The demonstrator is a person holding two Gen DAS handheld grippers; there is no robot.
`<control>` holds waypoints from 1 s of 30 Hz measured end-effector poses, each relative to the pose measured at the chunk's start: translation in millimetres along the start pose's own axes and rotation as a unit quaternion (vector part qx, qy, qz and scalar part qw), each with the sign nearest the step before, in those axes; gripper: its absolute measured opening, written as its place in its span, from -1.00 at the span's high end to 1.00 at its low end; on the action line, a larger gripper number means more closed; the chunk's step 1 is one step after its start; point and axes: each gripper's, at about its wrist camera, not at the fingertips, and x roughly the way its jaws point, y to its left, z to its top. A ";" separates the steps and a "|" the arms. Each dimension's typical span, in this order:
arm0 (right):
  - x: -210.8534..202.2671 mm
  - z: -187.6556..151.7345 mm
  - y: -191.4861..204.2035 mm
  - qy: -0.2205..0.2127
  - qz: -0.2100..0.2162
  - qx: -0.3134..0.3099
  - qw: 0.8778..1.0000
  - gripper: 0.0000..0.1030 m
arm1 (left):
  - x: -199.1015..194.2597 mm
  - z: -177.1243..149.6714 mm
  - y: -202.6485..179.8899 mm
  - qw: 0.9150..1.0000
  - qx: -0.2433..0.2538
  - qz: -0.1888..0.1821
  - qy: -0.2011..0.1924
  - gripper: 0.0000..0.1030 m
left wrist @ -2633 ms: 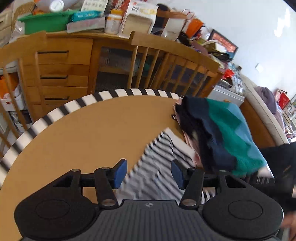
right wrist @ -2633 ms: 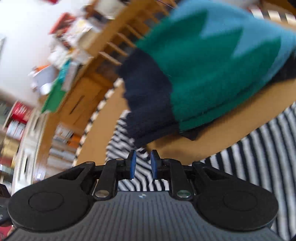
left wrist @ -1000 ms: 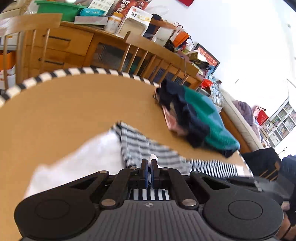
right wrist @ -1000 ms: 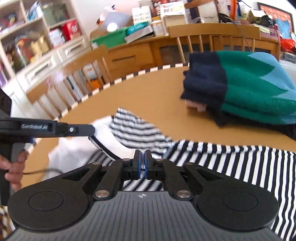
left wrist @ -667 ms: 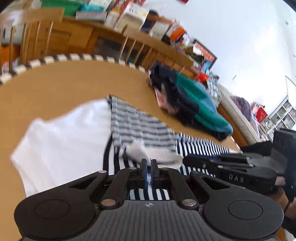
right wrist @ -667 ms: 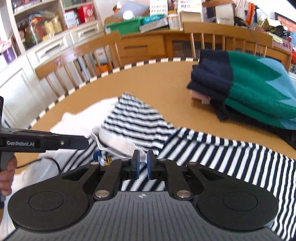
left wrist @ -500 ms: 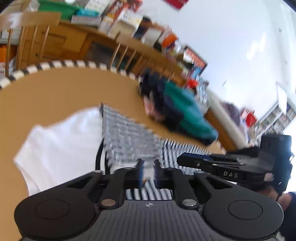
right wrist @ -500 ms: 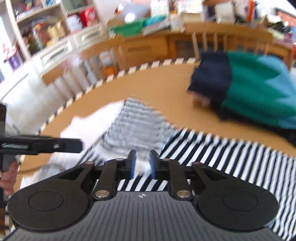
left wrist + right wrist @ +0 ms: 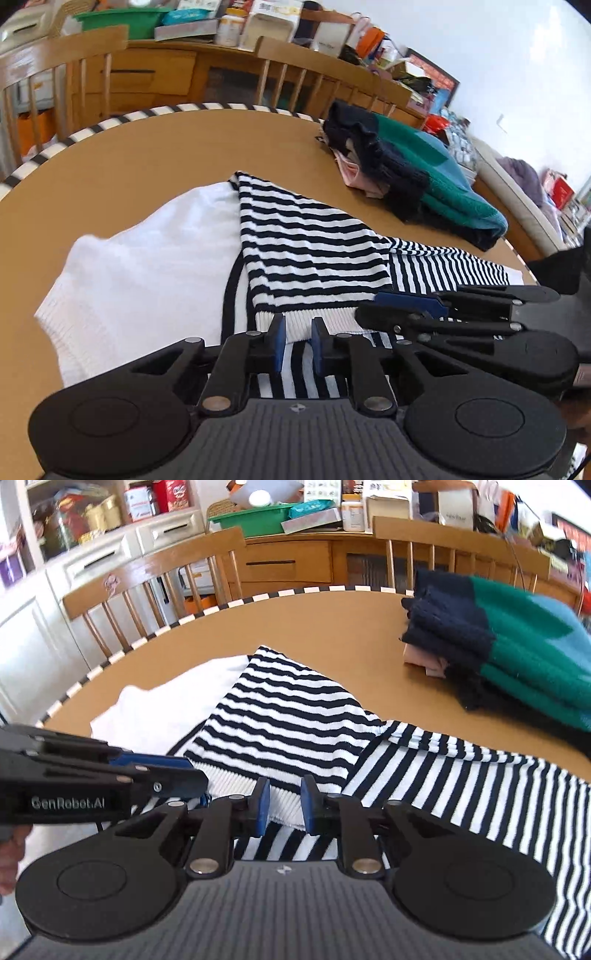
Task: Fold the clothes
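Striped sweater (image 9: 314, 251) lies spread on our table (image 9: 147, 162), one sleeve folded across it; our left gripper (image 9: 298, 345) and right gripper (image 9: 283, 805) hover just above its white cuff, jaws slightly parted, holding nothing

A round wooden table (image 9: 140, 158) with a black-and-white checked edge is seen in both views. A striped garment (image 9: 280, 716) with a white part is spread flat on it — one striped sleeve folded across the body. Well apart, toward the far right rim, a stack of folded clothes (image 9: 517, 646) is placed — a navy, green and blue knit on top.
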 end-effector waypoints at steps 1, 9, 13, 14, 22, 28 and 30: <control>-9.2 -0.6 -1.1 0.003 -0.003 0.002 1.000 0.61 | -9.0 -0.9 2.7 1.000 -0.008 0.003 -0.004 0.66; -140.0 -60.0 -42.4 -0.051 0.007 0.167 0.985 0.46 | -143.7 -60.4 58.7 0.989 -0.143 0.000 -0.048 0.24; -195.6 -127.3 -51.0 -0.074 0.000 0.279 0.957 0.27 | -186.0 -114.2 71.3 0.971 -0.231 -0.032 -0.044 0.06; -207.5 -145.4 -54.4 -0.080 -0.003 0.312 0.947 0.21 | -194.8 -126.6 73.7 0.967 -0.250 -0.038 -0.042 0.06; -286.3 -254.3 -90.8 -0.108 -0.034 0.475 0.873 0.19 | -230.4 -182.2 82.7 0.947 -0.318 -0.030 -0.034 0.04; -311.6 -293.0 -124.1 -0.111 -0.041 0.515 0.849 0.19 | -242.9 -215.3 58.6 0.931 -0.360 -0.054 -0.026 -0.02; -317.6 -305.7 -135.1 -0.109 -0.032 0.534 0.838 0.19 | -239.8 -230.4 47.3 0.923 -0.381 -0.055 -0.025 -0.02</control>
